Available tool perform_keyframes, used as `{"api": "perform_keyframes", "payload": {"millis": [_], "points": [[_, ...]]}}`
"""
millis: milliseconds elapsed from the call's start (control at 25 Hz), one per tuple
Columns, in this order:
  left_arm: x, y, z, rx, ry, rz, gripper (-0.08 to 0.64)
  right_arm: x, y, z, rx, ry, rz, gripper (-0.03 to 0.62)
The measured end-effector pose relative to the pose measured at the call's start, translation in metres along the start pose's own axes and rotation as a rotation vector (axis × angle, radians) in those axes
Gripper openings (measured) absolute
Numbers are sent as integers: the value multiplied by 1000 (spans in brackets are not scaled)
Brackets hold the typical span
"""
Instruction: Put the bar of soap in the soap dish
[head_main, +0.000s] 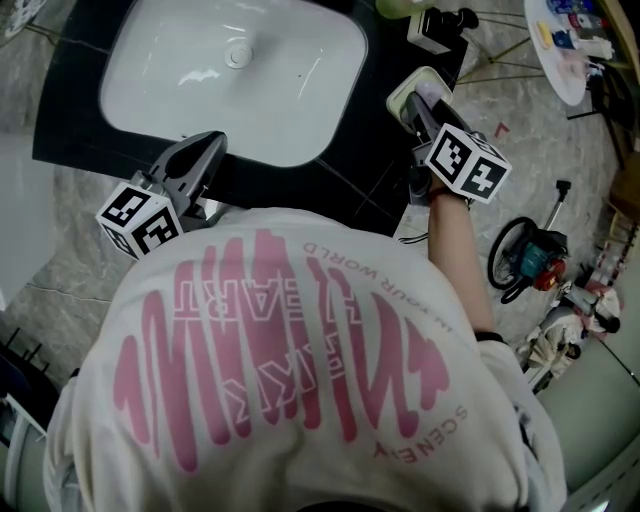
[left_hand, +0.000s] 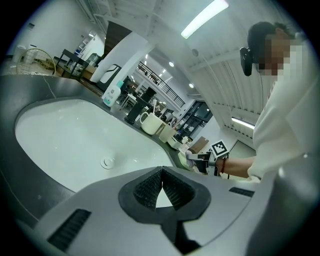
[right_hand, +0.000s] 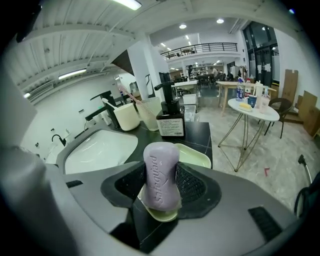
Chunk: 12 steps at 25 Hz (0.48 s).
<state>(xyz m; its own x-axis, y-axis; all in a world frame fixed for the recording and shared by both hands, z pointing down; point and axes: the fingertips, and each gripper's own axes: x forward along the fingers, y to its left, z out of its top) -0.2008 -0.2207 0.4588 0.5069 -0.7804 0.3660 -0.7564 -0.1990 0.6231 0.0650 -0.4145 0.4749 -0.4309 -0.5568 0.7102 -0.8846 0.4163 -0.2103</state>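
Observation:
A lilac bar of soap (right_hand: 161, 172) stands on end between the pads of my right gripper (right_hand: 161, 181), which is shut on it. Just below and beyond it lies the pale green soap dish (right_hand: 198, 156) on the black counter; whether the bar's lower end touches the dish I cannot tell. In the head view the right gripper (head_main: 424, 112) hangs over the dish (head_main: 403, 94) to the right of the sink, and the soap is hidden there. My left gripper (head_main: 208, 148) rests at the sink's front edge, its jaws (left_hand: 161, 176) shut on nothing.
The white sink basin (head_main: 240, 70) fills the counter's middle. Behind the dish stand a dark pump bottle (right_hand: 170, 120) and cream cups (right_hand: 127, 116). A round white table (right_hand: 254, 108) and a power tool (head_main: 530, 255) stand on the floor to the right.

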Motion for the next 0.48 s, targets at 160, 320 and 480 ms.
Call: {"api": "perform_keyframes", "payload": {"millis": [160,320,480], "points": [[-1,2,-1,5,3,-5,8,4,-1,1,-9,14,-10,204],[0,2,-2,10,9,-4,8,6,-4,1,-4,20,-15,202],[1,1,-3,1,15,-1,8,6,-4,2,0,27,-15,202]]}}
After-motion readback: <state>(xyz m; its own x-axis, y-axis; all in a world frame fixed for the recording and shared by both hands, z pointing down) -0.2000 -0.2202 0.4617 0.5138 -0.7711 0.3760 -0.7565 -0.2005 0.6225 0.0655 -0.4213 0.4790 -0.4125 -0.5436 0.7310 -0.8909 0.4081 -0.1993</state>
